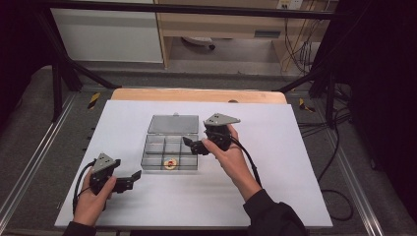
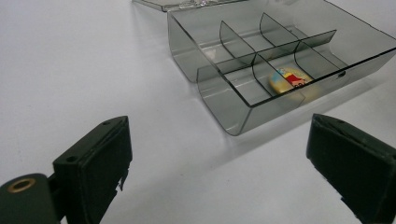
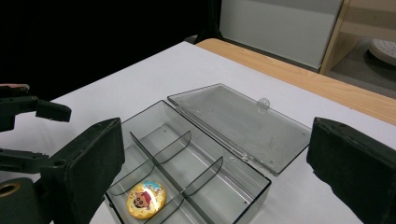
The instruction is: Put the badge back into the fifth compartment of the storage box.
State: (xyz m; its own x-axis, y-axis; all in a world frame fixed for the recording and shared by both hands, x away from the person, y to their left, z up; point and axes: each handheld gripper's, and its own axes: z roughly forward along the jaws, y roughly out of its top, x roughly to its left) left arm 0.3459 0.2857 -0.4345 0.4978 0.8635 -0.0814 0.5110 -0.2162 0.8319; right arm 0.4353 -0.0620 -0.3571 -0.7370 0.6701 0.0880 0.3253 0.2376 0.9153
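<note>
Badge [image 3: 146, 199] print blurred, box [image 1: 153, 164] walls translucent

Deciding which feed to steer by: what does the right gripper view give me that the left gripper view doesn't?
Right gripper view alone: the lid lying open flat behind the box, the wooden table edge, and the left gripper farther off. Left gripper view alone: the box's near wall seen low from the side. Both: the divided box, the round badge in one compartment, and open jaws holding nothing.

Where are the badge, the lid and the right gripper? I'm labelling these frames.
badge [image 3: 146, 199], right gripper view, its printed face.
lid [image 3: 238, 125], right gripper view, middle of the open panel.
right gripper [image 1: 192, 144], high view, between its fingertips.
</note>
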